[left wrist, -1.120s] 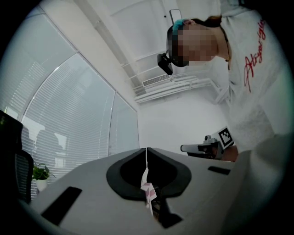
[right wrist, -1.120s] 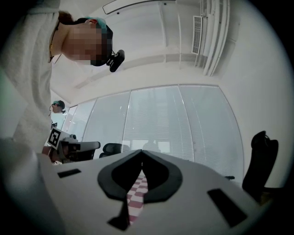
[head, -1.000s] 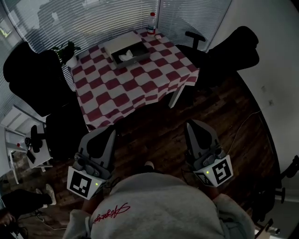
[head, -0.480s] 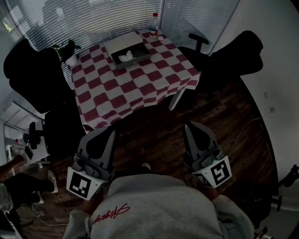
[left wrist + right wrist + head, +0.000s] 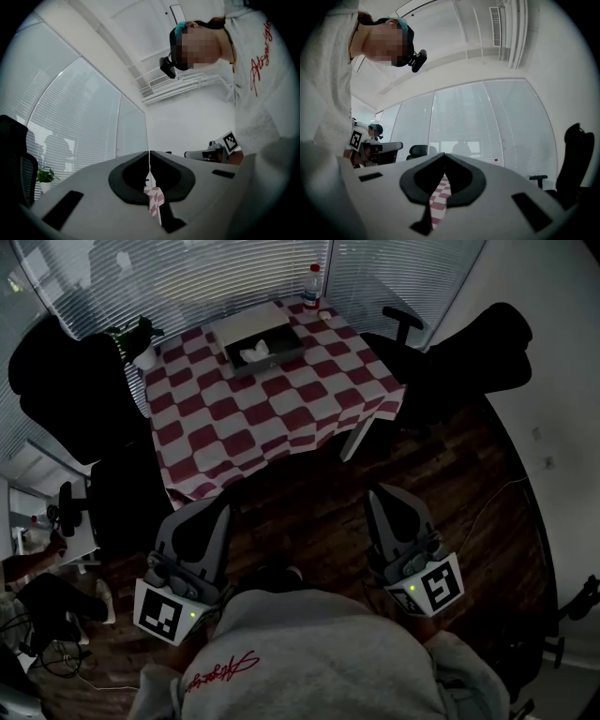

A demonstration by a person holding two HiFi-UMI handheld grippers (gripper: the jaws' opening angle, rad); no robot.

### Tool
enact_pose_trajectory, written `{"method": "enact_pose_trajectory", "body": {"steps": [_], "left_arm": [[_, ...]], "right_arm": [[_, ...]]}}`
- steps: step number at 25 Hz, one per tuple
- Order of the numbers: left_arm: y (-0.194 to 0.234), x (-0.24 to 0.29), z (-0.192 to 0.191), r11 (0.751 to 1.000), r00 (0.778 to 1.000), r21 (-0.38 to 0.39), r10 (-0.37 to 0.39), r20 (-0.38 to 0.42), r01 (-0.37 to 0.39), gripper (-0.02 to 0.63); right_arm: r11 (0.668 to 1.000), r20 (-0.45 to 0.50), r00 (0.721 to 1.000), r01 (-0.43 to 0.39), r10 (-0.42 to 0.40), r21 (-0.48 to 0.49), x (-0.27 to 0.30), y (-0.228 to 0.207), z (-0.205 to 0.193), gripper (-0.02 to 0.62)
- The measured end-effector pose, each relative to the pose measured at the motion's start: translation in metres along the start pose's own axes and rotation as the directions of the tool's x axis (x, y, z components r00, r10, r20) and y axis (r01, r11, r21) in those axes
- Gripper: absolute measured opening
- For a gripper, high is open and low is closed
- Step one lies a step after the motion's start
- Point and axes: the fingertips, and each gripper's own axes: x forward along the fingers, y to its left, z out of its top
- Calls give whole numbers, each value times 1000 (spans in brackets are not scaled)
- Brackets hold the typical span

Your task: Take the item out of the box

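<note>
Both grippers are being held low and close to the person's body, above the dark wooden floor [image 5: 309,498] and well apart from the table [image 5: 246,432], so the task is being judged as not yet begun. The left gripper [image 5: 223,512] is being carried with its jaws pressed together and nothing between them; in the left gripper view only a sliver of the checked cloth is showing past the closed tips. The right gripper [image 5: 378,495] is being carried the same way, jaws together and empty, and is being pointed toward the table. This tucked, closed carry is probably being used because nothing is within reach from here. The box [image 5: 269,362] is sitting near the far edge of the table, just short of the far corner where a bottle [image 5: 312,287] is standing. The item [image 5: 255,353], a pale, crumpled-looking thing, is lying inside the box and is being left uncovered from above. A potted plant [image 5: 131,338] is standing at the far left corner. Since the box is sitting at the side farthest from the person, a long reach across the cloth is likely being called for.
</note>
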Motion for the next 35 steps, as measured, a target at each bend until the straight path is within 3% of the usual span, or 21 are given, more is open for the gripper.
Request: {"method": "enact_pose_trajectory", "body": {"steps": [35], "left_arm": [[9,-5,-1,999,999,17,52,-13,-51,18]], "right_arm": [[1000,-1,1000,-28,28,13,9,-3,-6,11]]}}
